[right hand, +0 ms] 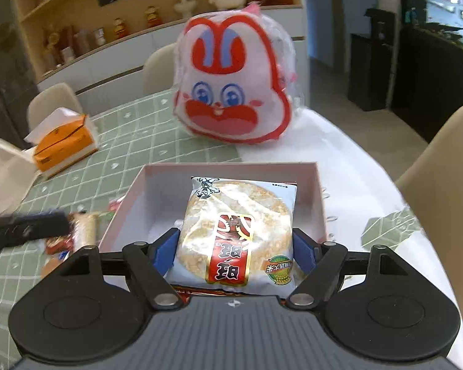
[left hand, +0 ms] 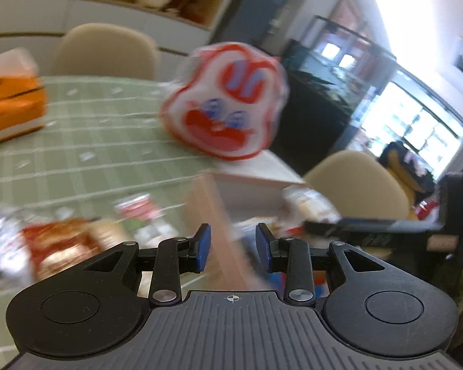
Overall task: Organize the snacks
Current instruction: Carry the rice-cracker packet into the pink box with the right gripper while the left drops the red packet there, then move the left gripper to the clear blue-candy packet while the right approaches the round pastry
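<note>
**Rice cracker pack gripped over the box**

The right gripper clamps a rice cracker pack between its 2 blue pads, right over the open pink box. The box floor beyond the pack is bare. The left gripper stands narrowly parted with nothing between its pads, above the box's left wall, near loose snack packets on the green tablecloth. A rabbit-face bag stands behind the box.

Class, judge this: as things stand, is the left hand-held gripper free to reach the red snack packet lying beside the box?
Probably yes: the left hand-held gripper is empty, and the red packet lies uncovered left of the box.
</note>
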Demonstrator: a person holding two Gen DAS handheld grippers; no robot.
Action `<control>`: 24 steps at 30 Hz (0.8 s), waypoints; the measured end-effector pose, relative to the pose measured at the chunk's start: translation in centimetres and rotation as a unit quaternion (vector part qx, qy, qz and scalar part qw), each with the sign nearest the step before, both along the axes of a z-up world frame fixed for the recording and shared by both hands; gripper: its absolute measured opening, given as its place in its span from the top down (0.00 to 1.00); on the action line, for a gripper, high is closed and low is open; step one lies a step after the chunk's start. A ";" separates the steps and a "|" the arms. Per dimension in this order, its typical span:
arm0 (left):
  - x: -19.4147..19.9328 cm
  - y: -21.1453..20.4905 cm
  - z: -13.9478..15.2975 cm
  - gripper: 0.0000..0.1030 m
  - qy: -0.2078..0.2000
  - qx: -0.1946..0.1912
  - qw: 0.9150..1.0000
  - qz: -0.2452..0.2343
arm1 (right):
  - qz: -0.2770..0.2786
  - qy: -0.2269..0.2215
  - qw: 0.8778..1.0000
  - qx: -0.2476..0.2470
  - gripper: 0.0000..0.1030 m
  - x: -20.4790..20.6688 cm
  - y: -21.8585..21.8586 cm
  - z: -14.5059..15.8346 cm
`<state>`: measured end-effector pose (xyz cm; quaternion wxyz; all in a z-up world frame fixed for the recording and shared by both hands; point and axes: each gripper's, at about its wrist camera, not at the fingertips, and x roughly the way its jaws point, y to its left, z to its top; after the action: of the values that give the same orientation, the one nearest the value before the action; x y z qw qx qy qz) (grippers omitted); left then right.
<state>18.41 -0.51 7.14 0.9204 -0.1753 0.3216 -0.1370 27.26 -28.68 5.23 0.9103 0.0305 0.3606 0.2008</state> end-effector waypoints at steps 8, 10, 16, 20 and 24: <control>-4.0 8.7 -2.4 0.65 0.017 -0.016 0.994 0.105 | -0.017 -0.018 1.000 -0.016 0.17 -1.9 0.2 2.3; -4.8 10.4 -2.3 0.65 0.001 -0.010 0.992 0.129 | -0.019 -0.024 0.999 -0.018 0.17 -2.6 1.0 2.4; -5.9 15.5 -2.7 0.65 -0.011 -0.009 0.979 0.201 | 0.034 -0.028 0.999 -0.018 0.17 -5.6 6.6 1.9; -2.7 16.1 -3.5 0.65 0.005 -0.011 0.981 0.193 | 0.074 -0.048 0.995 -0.045 0.17 -7.8 12.7 0.9; 1.6 15.2 -4.4 0.65 0.013 0.044 0.983 0.179 | 0.106 -0.038 0.993 -0.035 0.17 -9.8 16.8 -1.1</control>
<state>19.99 14.66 2.69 0.9325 -0.1913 0.3028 0.0465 17.49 -11.92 4.09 0.8975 -0.0476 0.3336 0.2843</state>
